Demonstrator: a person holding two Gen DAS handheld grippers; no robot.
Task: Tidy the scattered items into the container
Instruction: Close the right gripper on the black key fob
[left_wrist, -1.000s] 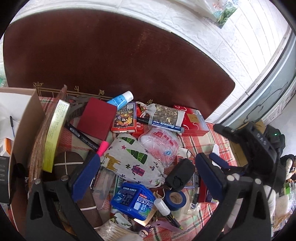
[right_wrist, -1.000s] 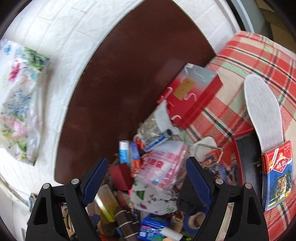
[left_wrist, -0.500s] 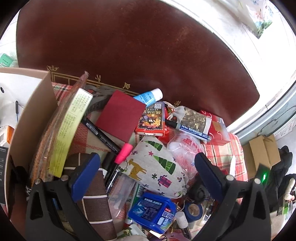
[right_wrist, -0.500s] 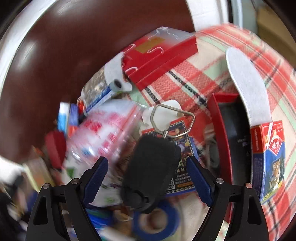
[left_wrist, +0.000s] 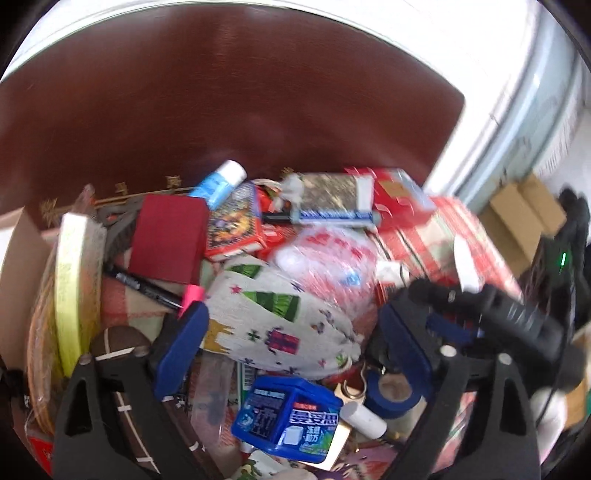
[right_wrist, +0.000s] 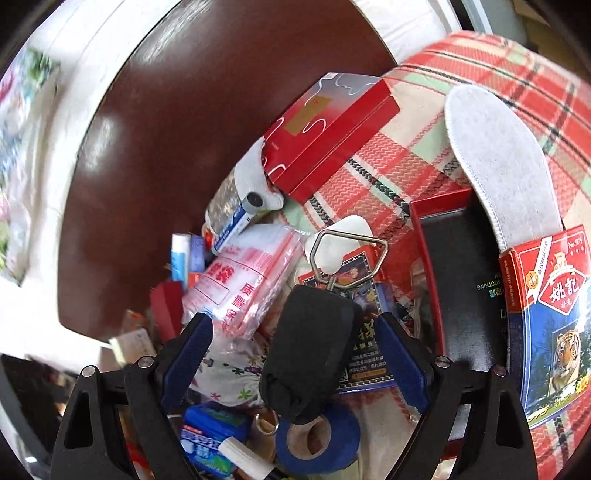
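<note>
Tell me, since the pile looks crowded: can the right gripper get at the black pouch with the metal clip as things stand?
Probably yes. The right gripper is open with the black pouch lying between its fingers, on top of the pile, nothing covering it. The blue tape roll sits just below and might get nudged.

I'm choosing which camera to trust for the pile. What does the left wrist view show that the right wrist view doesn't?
Only the left wrist view shows the pink-capped black marker and cardboard container wall. Only the right wrist view shows the white felt insole and tiger playing-card box. Both show the blue tape roll and the open right gripper.
</note>
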